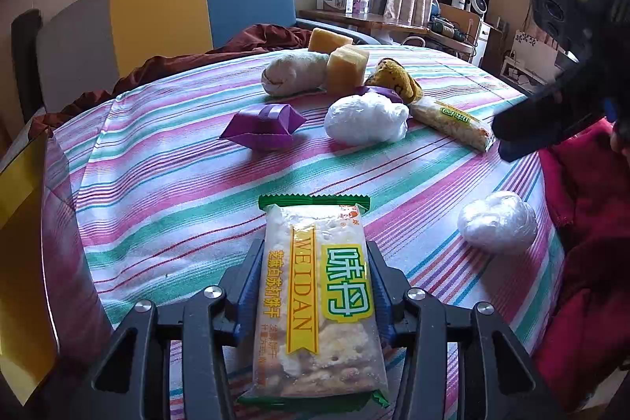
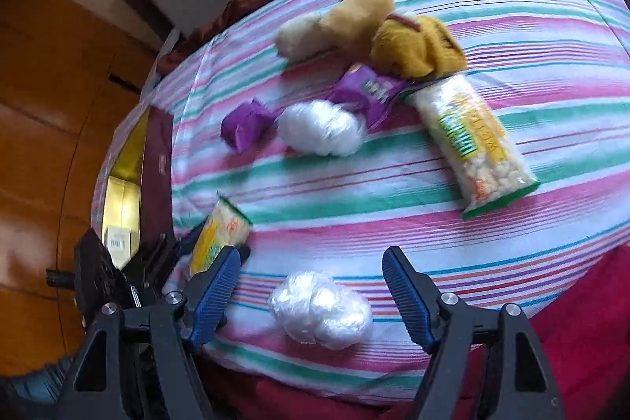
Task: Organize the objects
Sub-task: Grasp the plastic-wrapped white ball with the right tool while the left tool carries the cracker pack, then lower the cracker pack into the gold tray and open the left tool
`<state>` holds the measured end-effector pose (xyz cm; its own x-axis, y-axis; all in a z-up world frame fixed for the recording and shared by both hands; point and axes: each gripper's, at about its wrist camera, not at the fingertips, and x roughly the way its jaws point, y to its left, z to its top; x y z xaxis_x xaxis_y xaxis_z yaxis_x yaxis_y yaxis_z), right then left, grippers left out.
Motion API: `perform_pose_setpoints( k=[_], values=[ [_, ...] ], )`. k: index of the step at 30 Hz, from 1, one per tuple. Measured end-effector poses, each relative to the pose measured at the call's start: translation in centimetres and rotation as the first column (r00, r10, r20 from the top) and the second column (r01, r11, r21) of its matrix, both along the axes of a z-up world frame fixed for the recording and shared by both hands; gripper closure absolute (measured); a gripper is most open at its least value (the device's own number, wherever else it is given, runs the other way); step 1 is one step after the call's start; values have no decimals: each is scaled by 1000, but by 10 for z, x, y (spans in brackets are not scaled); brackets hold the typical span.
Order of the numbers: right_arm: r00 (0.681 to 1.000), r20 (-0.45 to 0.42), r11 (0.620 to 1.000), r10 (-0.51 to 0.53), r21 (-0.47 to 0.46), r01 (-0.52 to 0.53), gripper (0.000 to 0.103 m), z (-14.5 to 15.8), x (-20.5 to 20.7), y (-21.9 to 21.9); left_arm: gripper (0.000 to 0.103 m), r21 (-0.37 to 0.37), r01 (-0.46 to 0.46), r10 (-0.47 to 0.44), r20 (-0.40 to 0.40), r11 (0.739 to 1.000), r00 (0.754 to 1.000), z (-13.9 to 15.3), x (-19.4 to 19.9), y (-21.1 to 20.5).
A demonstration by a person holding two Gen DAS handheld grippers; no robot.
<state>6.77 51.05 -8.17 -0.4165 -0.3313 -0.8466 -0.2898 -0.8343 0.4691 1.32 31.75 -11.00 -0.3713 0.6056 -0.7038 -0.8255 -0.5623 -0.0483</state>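
Observation:
My left gripper (image 1: 315, 254) is shut on a clear cracker packet (image 1: 315, 294) with green ends, its blue pads pressing on both long sides just above the striped tablecloth (image 1: 177, 184). In the right wrist view that packet (image 2: 220, 231) shows at the left edge. My right gripper (image 2: 313, 254) is open over a white ball of plastic wrap (image 2: 321, 309), which lies between the fingers untouched by either pad. In the left wrist view the same ball (image 1: 498, 223) lies at the right, below the right gripper (image 1: 523, 136).
Farther back lie a purple packet (image 1: 264, 126), another white plastic ball (image 1: 366, 119), a second cracker packet (image 1: 453, 123), a rolled towel (image 1: 295, 71), yellow sponges (image 1: 346, 69) and a yellow cloth (image 1: 393, 77). A red cloth (image 1: 582, 223) covers the right edge. A yellow-lined box (image 2: 126, 191) stands left.

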Motion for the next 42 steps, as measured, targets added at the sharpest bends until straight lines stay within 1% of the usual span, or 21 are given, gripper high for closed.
perform_pose_setpoints(
  k=[2,4,6,8,11,14,15,16,18,20,22,25,27,28,30,31,33,36,39,40,42],
  values=[
    [995,53,995,84,54,-87,27,-3,-6,-15,54,5,-2,2,5,1000,1000,0,0,-2],
    [982,107,981,153,103,-164,28,-7,-10,-29,54,5,-2,2,5,1000,1000,0,0,-3],
    [968,155,964,196,152,-219,28,-12,-12,-39,54,6,-3,3,9,1000,1000,0,0,-3],
    [955,203,945,217,203,-258,30,-16,-14,-47,54,5,-5,5,9,1000,1000,0,0,-4],
    [935,269,918,229,258,-300,41,-24,-17,-56,54,2,-8,8,10,1000,1000,0,0,-4],
    [925,309,892,223,318,-321,63,-30,-20,-61,55,-3,-11,11,11,1000,1000,1,0,-4],
    [919,319,880,232,334,-338,63,-31,-20,-64,55,-5,-11,11,10,1000,1000,1,1,-5],
    [917,318,868,240,354,-349,64,-31,-20,-67,55,-7,-11,11,9,1000,1000,1,2,-6],
    [915,318,856,249,370,-362,65,-31,-21,-71,55,-16,-14,14,14,1000,1000,3,2,-7],
    [919,309,855,246,378,-356,65,-31,-21,-71,55,-25,-16,16,24,1000,1000,6,3,-8],
    [924,298,861,241,374,-345,65,-32,-21,-71,55,-17,-21,21,42,1000,999,12,5,-15],
    [926,287,867,245,363,-342,65,-33,-20,-71,55,25,-32,31,35,999,999,34,8,-29],
    [930,275,873,242,356,-333,65,-32,-18,-69,55,75,-55,52,42,996,998,55,3,-44],
    [933,266,877,241,352,-326,65,-31,-17,-68,55,92,-73,70,34,993,997,65,0,-53],
    [940,251,883,231,352,-311,65,-30,-15,-66,55,100,-122,120,33,987,992,83,-14,-72],
    [942,245,883,230,354,-307,65,-29,-14,-66,55,105,-157,154,37,982,987,90,-23,-84],
    [944,238,884,227,358,-303,65,-29,-12,-66,55,88,-233,229,50,968,972,99,-46,-109],
    [948,230,881,218,372,-293,65,-28,-10,-66,55,54,-365,362,60,929,930,107,-86,-150],
    [954,216,885,210,372,-279,65,-27,-7,-63,55,31,-491,489,57,870,870,112,-123,-196],
    [955,212,886,209,373,-277,65,-27,-6,-63,55,18,-531,530,53,847,846,113,-136,-211],
    [957,206,887,207,374,-272,65,-26,-4,-62,55,-18,-576,576,73,817,814,108,-158,-235]
  ],
)
